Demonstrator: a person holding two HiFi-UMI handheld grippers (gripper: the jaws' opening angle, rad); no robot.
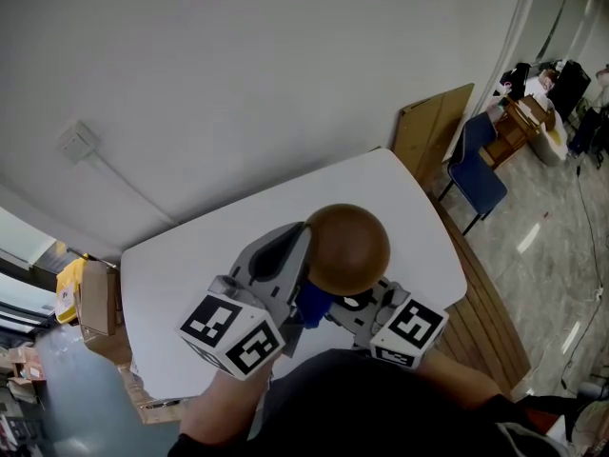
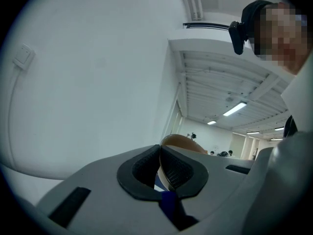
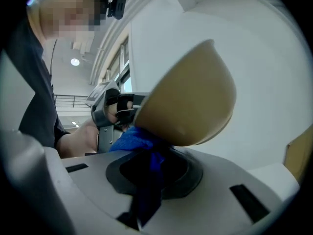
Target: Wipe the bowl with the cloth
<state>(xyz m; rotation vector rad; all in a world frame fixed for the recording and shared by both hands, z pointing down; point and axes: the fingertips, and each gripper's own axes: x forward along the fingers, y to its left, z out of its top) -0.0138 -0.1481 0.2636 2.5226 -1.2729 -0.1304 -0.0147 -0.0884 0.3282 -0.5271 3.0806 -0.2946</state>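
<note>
Bowl [image 1: 347,248] hides most of the cloth [image 1: 312,303] beneath it, above the surface [image 1: 190,265]. Fingers of the left gripper [image 2: 160,166] pinch the bowl's rim; those of the right gripper [image 3: 151,169] clamp the cloth, which seems to touch the bowl.

Brown bowl [image 1: 348,248], blue cloth [image 1: 312,303], white table [image 1: 190,265]; the fingers [image 2: 139,175] look dark grey, perhaps black.

I can't read any words, numbers or brand names anywhere from my seat. The left cube [image 1: 231,334] on the left gripper [image 1: 303,244] and the right cube [image 1: 409,331] on the right gripper [image 1: 354,305] carry only black-and-white square marker patterns, no lettering. The yellow package [image 1: 68,288] at the left edge of the head view may bear print, but it is too small to make out.
</note>
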